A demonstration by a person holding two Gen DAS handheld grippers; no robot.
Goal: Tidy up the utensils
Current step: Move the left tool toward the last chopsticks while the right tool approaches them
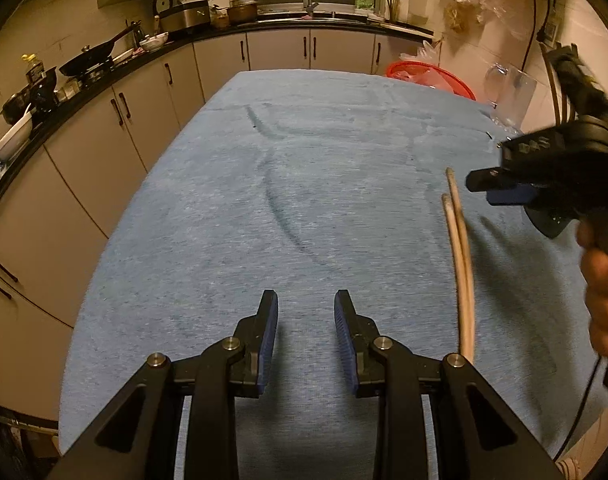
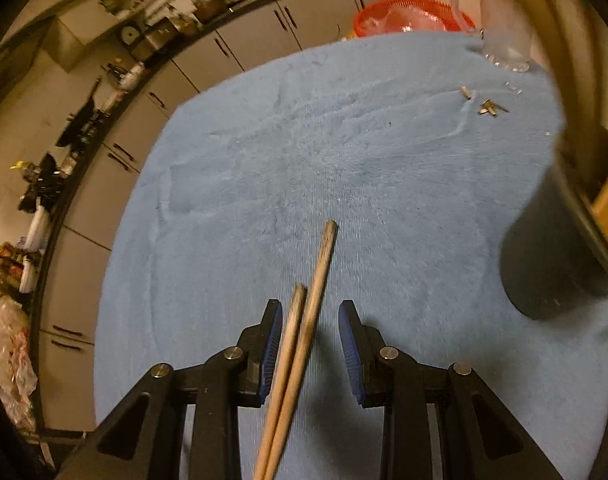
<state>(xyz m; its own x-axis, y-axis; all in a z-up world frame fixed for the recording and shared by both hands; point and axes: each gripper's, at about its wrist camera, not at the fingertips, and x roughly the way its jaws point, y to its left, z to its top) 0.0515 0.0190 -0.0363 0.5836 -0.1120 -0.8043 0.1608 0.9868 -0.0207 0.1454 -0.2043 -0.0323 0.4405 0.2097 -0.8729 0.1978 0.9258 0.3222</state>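
- The chopsticks (image 2: 304,320) are lying side by side on the blue cloth (image 2: 344,160) that is covering the bench, with the tips uneven, one reaching farther than the other.
- The right hand-held gripper (image 2: 310,344) is hanging over them with its fingers apart. The sticks are sitting in the gap, close to one finger, and nothing is squeezing them.
- The left hand-held gripper (image 1: 306,340) is waiting over bare cloth with its fingers apart and nothing between them.
- The sticks are sitting off to one side of the gap, so if the fingers are closing now, one stick might be getting pinched and the other might be rolling away.
- The cloth is soft and fuzzy, so a finger coming down low might be catching it and dragging the sticks along.
- A dark round pot (image 2: 556,248) is standing near on the right. I think it may be the place for the sticks. If they are tilting on the way, a tip might be hitting its rim.
- A glass jug (image 2: 500,20) and some small bits (image 2: 488,107) are sitting at the far corner, so a wide swing might be knocking them.
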